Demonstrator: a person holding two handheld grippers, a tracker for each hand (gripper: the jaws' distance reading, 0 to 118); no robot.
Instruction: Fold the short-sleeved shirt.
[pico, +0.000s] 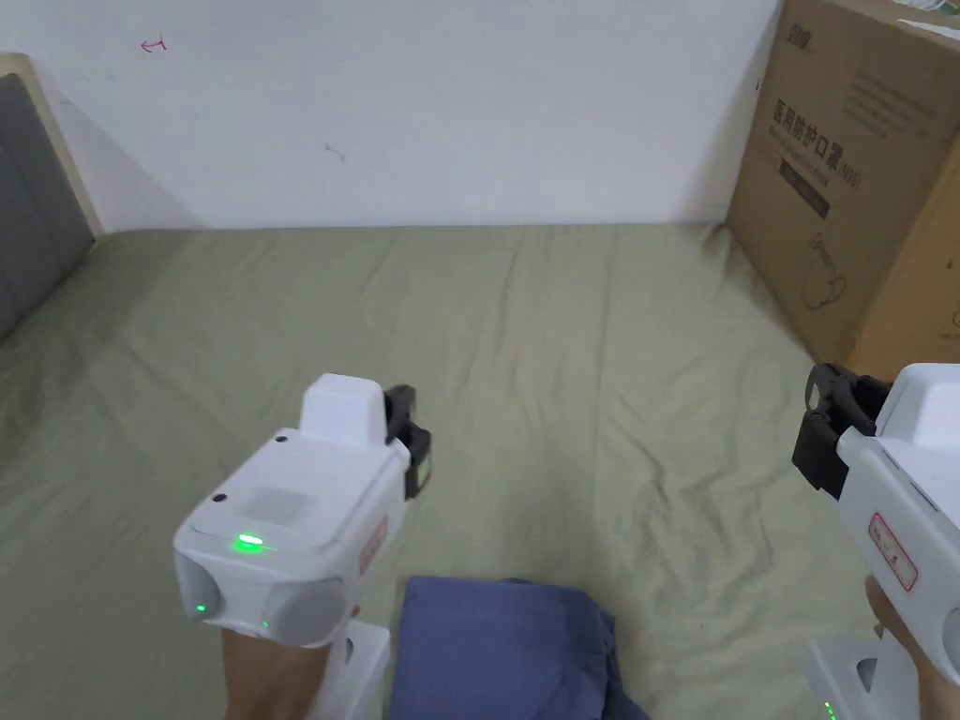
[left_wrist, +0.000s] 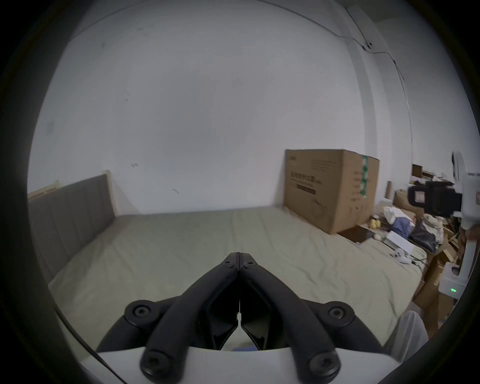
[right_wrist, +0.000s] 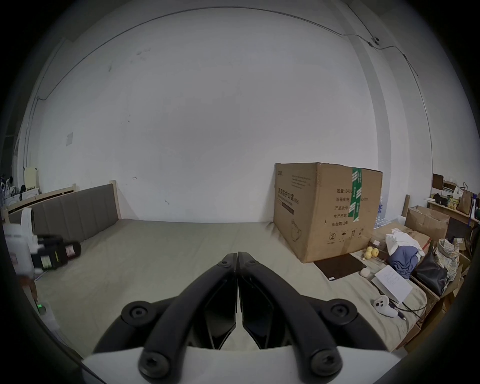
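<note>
Folded blue shirt (pico: 502, 647) at near bed edge; left gripper (left_wrist: 239, 259), right gripper (right_wrist: 237, 257) closed empty above open sheet (pico: 562, 375).

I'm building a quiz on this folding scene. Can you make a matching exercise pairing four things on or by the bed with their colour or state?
Things:
1. shirt
2. cardboard box
3. left gripper
4. bed sheet

Descriptions:
A. pale green, wrinkled
B. blue, lying in a compact bundle
C. brown, standing against the wall
D. jaws closed, nothing between them

Pairs: 1-B, 2-C, 3-D, 4-A
</note>
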